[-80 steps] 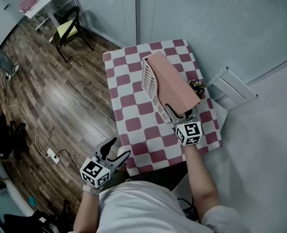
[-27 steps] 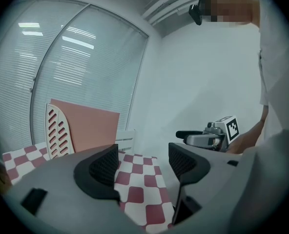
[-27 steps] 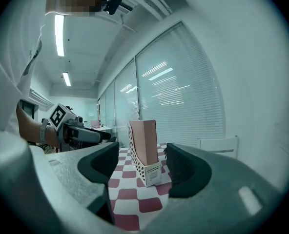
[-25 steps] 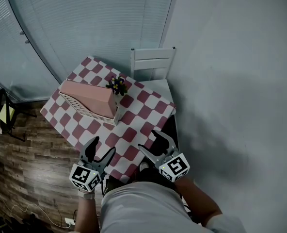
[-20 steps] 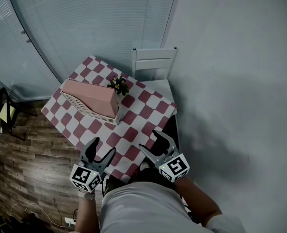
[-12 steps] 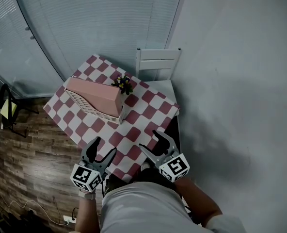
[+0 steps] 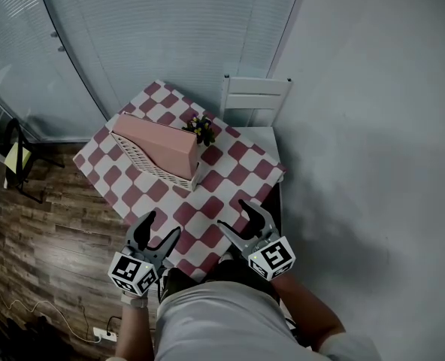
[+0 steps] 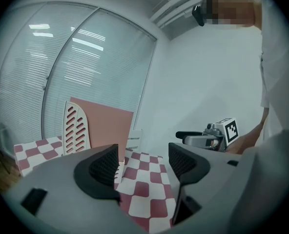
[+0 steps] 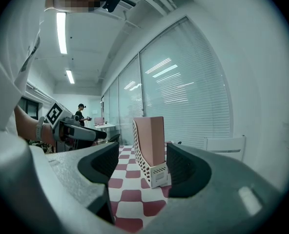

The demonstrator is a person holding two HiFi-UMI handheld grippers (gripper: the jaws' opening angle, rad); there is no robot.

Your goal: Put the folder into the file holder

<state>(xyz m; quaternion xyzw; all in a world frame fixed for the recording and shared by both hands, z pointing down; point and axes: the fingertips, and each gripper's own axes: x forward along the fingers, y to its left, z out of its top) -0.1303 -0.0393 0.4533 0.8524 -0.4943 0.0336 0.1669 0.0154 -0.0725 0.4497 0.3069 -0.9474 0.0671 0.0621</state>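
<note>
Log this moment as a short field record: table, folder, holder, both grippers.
table: pink-and-white checked tablecloth
folder: flat pink folder, standing inside the holder
holder: white perforated file holder, upright on the table
left gripper: open, empty, at the near table edge
right gripper: open, empty, clear of the holder

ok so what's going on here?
A person holds two grippers over the near edge of the table. The left gripper and right gripper are both open and empty. The folder already stands in the file holder on the table, beside a small plant, so the task looks done.
</note>
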